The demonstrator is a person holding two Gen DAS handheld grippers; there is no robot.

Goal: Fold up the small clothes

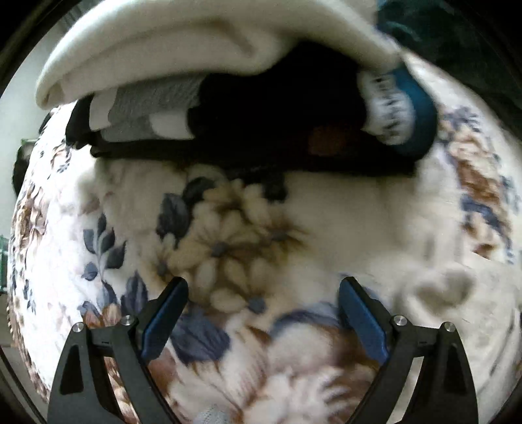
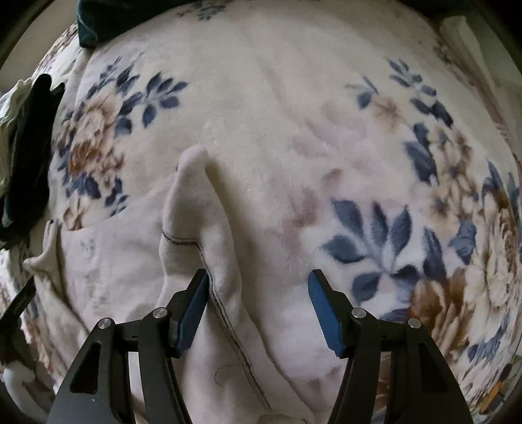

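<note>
While my left tool (image 1: 263, 295) hangs over the bed, its two blue-padded fingers (image 1: 164, 318) stand wide apart with nothing between them, only the cream fleece blanket with blue and brown flower print (image 1: 228, 234) below. Left wrist view is motion-blurred, worse on the right side. Far side of that view: a pile of small clothes lying on the blanket. On top, a thick cream fleece garment (image 1: 182, 42) draped over the rest. Under it a grey-and-white knitted piece (image 1: 146, 107) at the left, a black garment (image 1: 261, 124) across the middle with its edge flat on the blanket, and a teal piece with a white patterned band (image 1: 398, 107) at the right. Pile is well apart from my left tool.

Right wrist view, sharp. My right tool (image 2: 258, 277) points down at the same flowered blanket (image 2: 375, 228), jaws apart, pads pressing nothing. A cream fleece garment with a dark stitched seam (image 2: 208, 228) lies spread on the blanket at lower left of this view, one fold of it standing up in a ridge. The left blue pad (image 2: 192, 313) sits just against that ridge by the seam; the other pad is clear of it, over bare blanket. Garment is not gripped. At the left edge, dark clothes (image 2: 29, 153) lie heaped beside pale fabric, too far off to sort out. Dark teal cloth (image 2: 98, 22) shows at the top left corner.
</note>
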